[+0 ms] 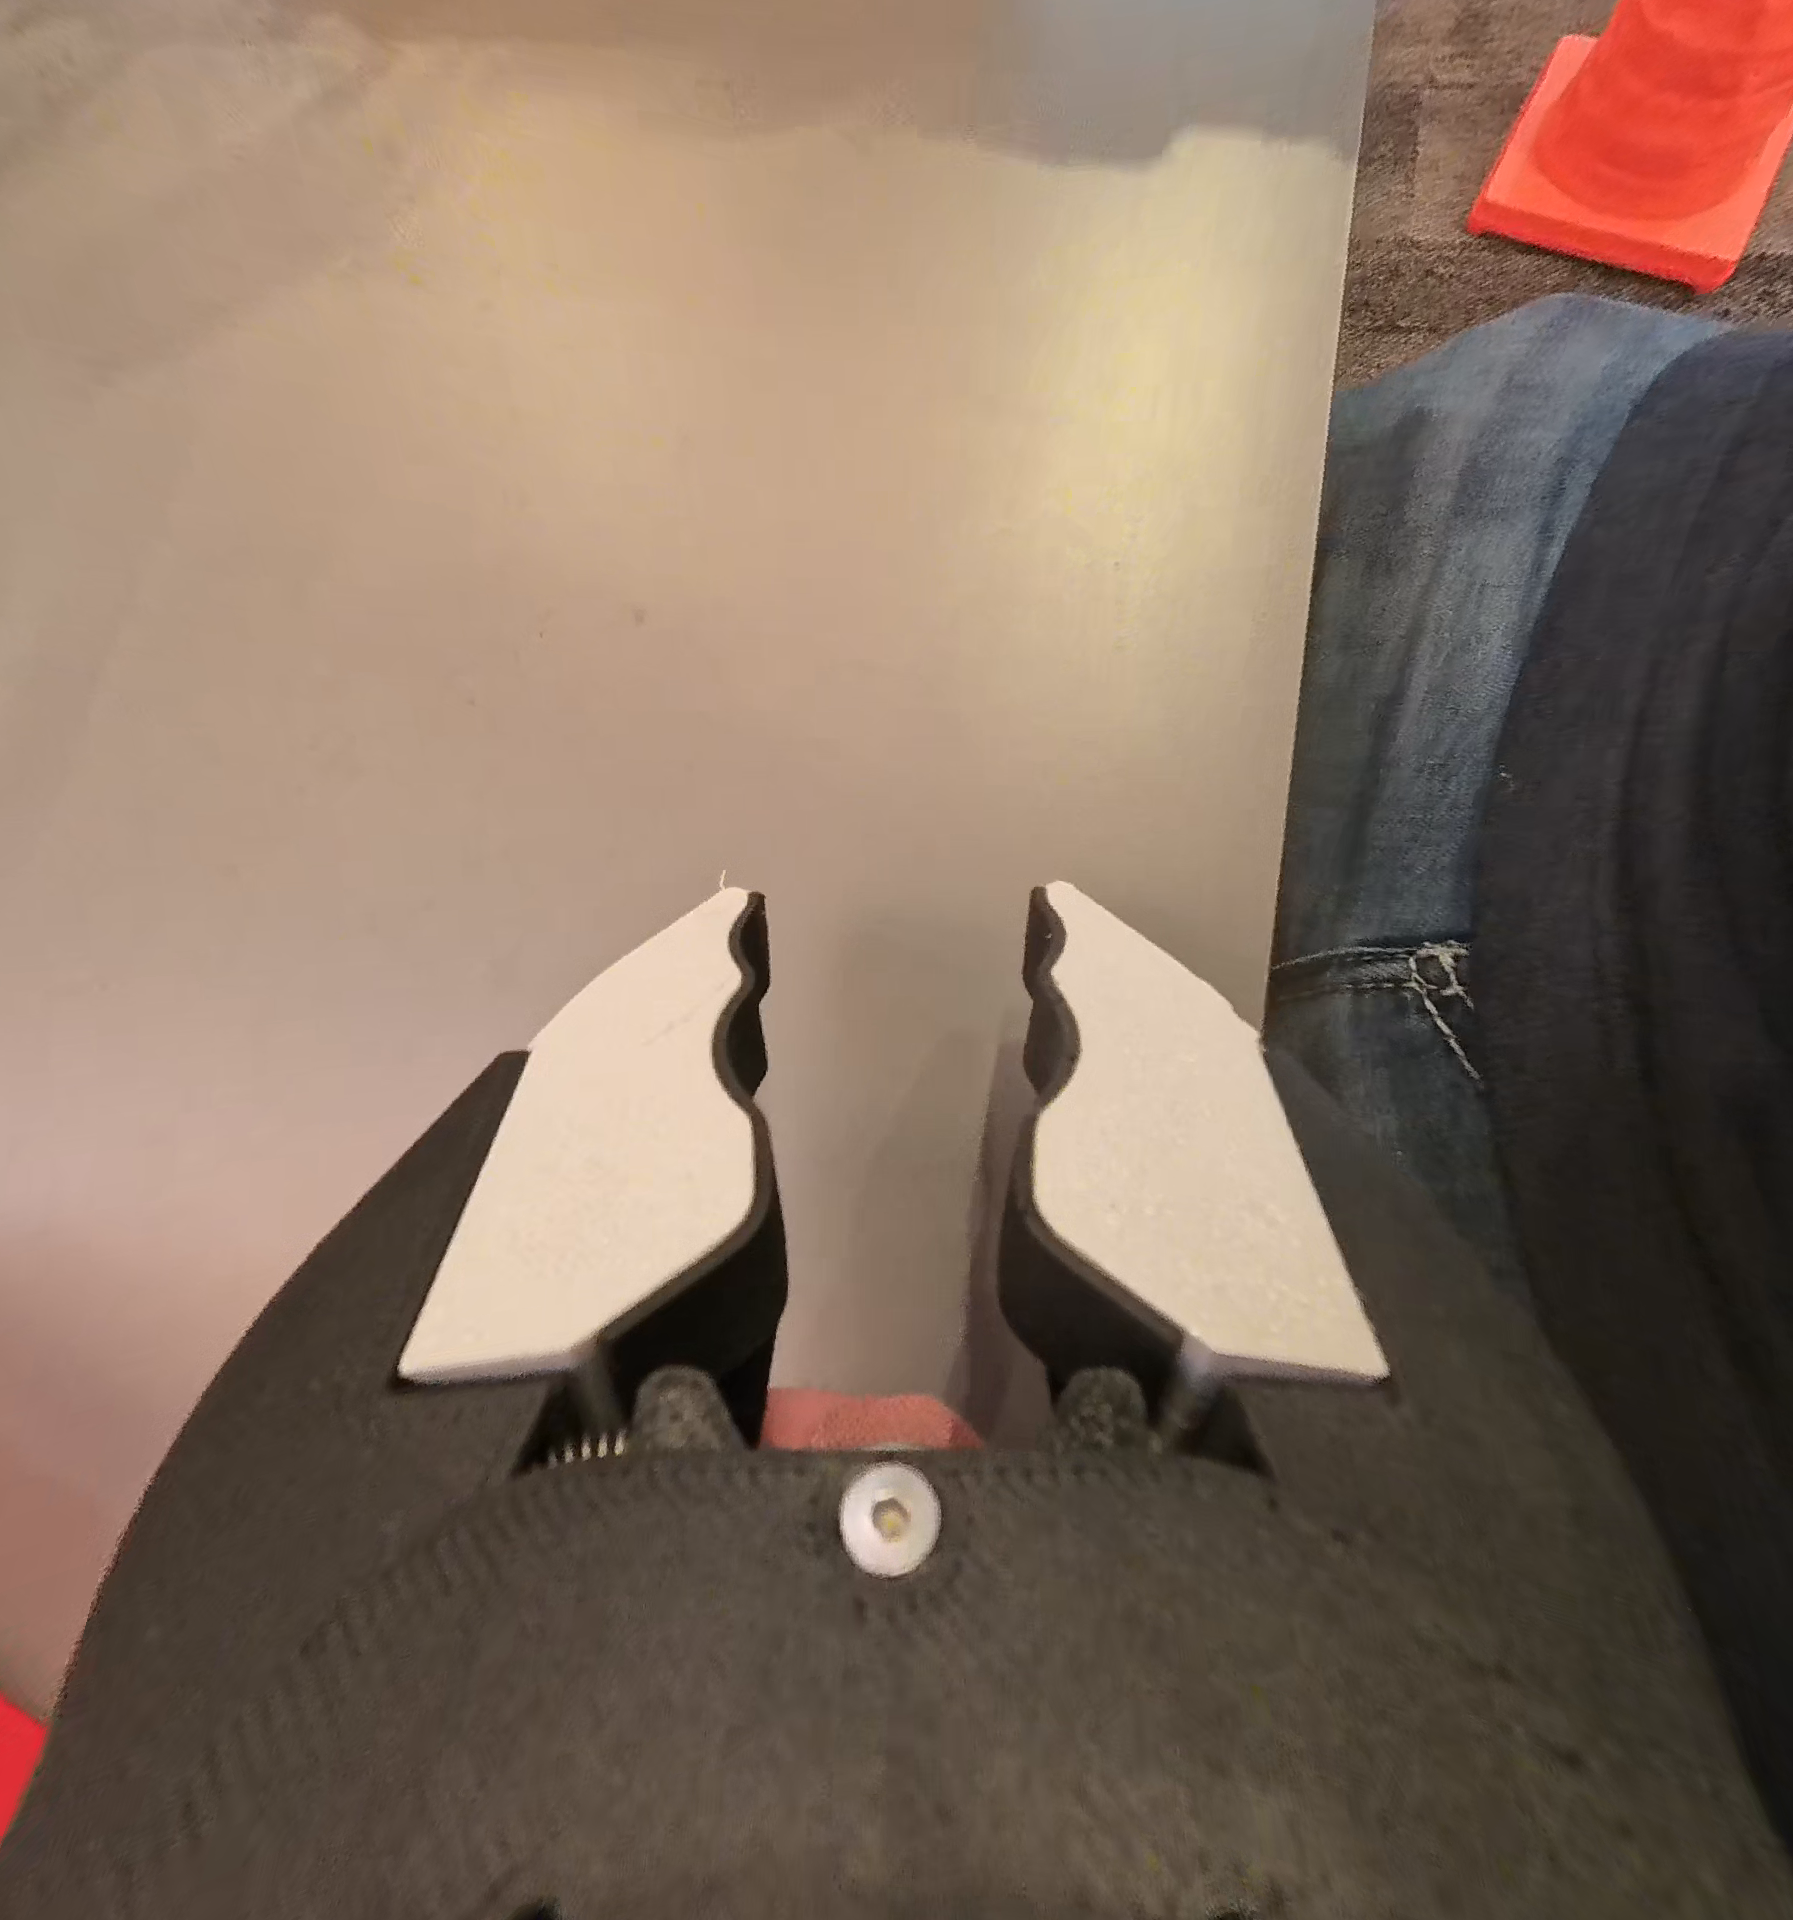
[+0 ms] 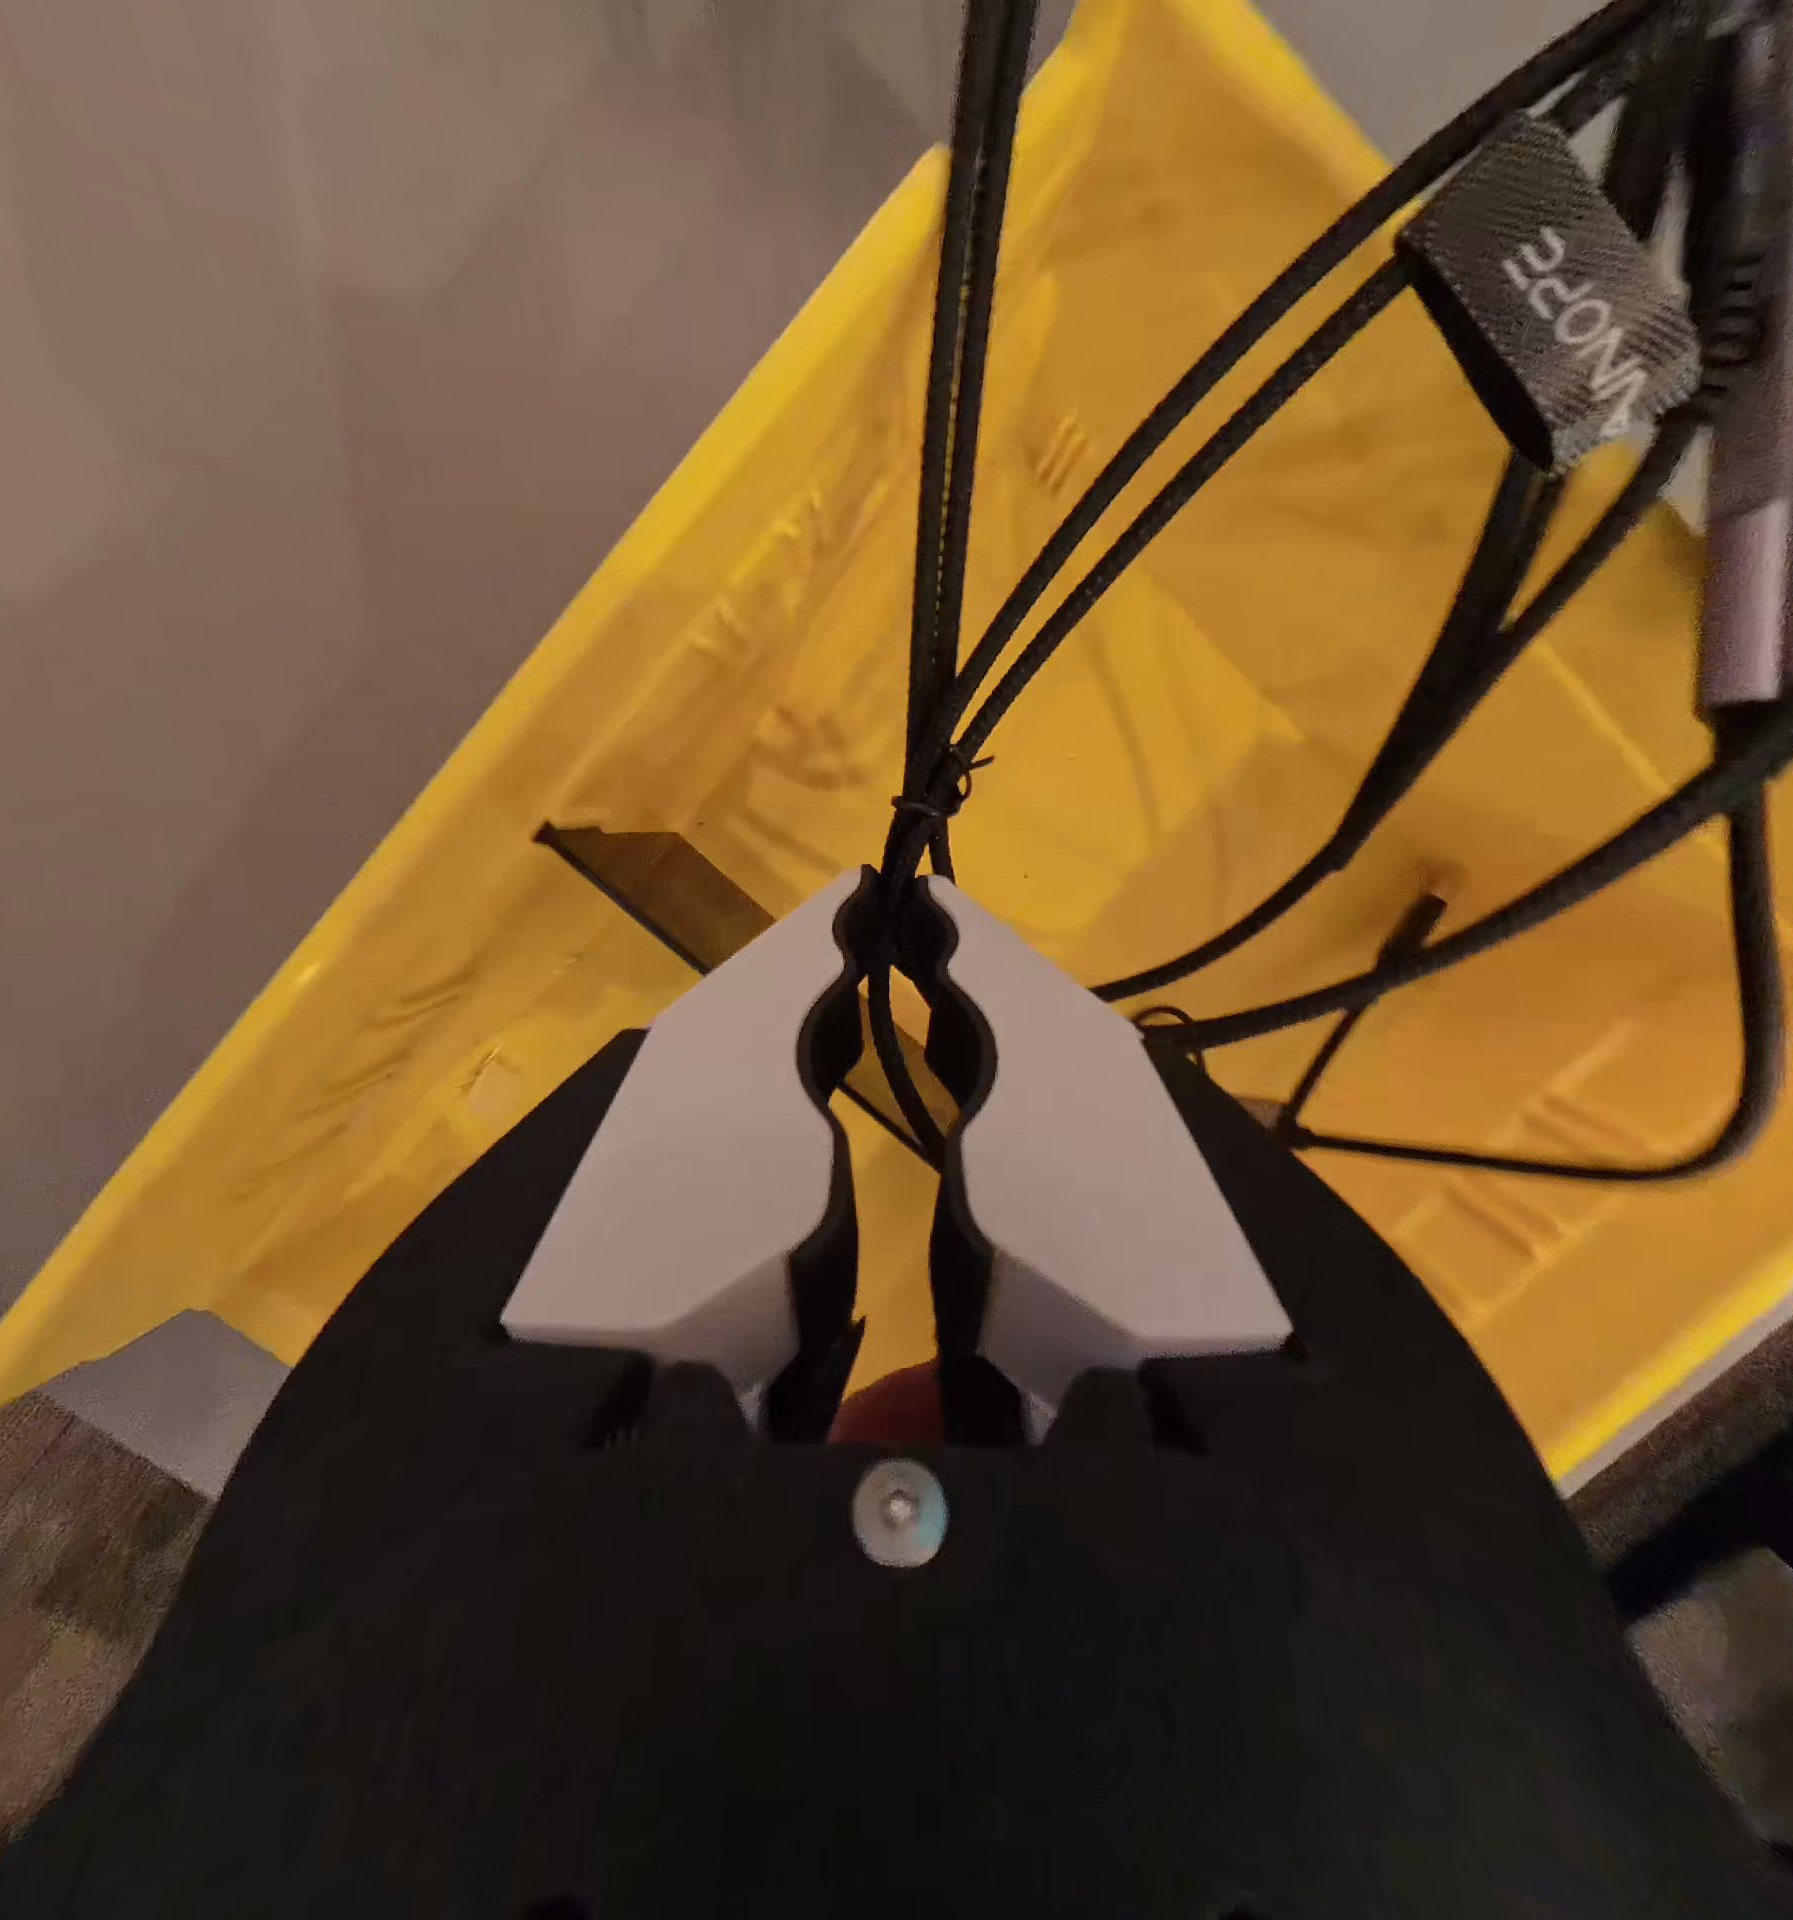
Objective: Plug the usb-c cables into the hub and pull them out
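The left hand-held gripper (image 1: 894,914) is spread wide with nothing between its fingers, hanging over a bare patch of the pale worktop (image 1: 559,520). Off to its right you can see a person's jeans (image 1: 1411,644) and dark top (image 1: 1702,935) right at the worktop edge, plus an orange cone (image 1: 1650,135) on the carpet further back. The right hand-held gripper (image 2: 897,883) is pinched tight on a bundle of black braided cables (image 2: 975,582), tied together with a thin wire just past the fingertips. The cables fan out up and to the right, lifted clear above a yellow tray (image 2: 726,644) that sits on the worktop. One strand carries a grey fabric strap (image 2: 1546,281), and next to it a grey metal plug (image 2: 1754,582) dangles, pretty blurry. Can't make out the hub anywhere in either view, so can't say where that sits.
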A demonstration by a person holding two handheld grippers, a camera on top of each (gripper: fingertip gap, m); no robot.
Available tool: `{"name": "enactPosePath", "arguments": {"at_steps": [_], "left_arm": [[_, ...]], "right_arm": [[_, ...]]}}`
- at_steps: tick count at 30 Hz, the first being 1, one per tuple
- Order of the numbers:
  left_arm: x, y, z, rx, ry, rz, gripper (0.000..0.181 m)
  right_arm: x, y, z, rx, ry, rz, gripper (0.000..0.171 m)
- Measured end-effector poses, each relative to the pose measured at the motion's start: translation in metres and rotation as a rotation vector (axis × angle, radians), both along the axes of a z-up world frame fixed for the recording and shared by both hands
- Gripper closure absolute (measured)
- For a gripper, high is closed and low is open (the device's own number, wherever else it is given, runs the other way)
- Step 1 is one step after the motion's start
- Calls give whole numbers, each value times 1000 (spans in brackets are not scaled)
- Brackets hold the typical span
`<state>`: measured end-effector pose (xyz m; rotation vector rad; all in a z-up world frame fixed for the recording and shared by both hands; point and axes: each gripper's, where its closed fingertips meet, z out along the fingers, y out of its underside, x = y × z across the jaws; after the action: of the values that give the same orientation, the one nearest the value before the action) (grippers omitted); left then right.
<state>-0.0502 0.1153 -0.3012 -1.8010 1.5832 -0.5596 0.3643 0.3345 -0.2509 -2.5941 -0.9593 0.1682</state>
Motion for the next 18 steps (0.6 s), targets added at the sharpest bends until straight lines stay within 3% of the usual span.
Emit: {"name": "enactPosePath", "arguments": {"at_steps": [11,14,18], "left_arm": [[-2,-2,0,-13,-3,-11,132],[-3,-2,-1,-14,0,-14,132],[-4,-3,0,-16,0,-15,131]], "right_arm": [[1,7,-65,-326,-181,51,167],[-4,9,-66,-340,-144,64,167],[-3,8,-52,-275,-224,110,150]]}}
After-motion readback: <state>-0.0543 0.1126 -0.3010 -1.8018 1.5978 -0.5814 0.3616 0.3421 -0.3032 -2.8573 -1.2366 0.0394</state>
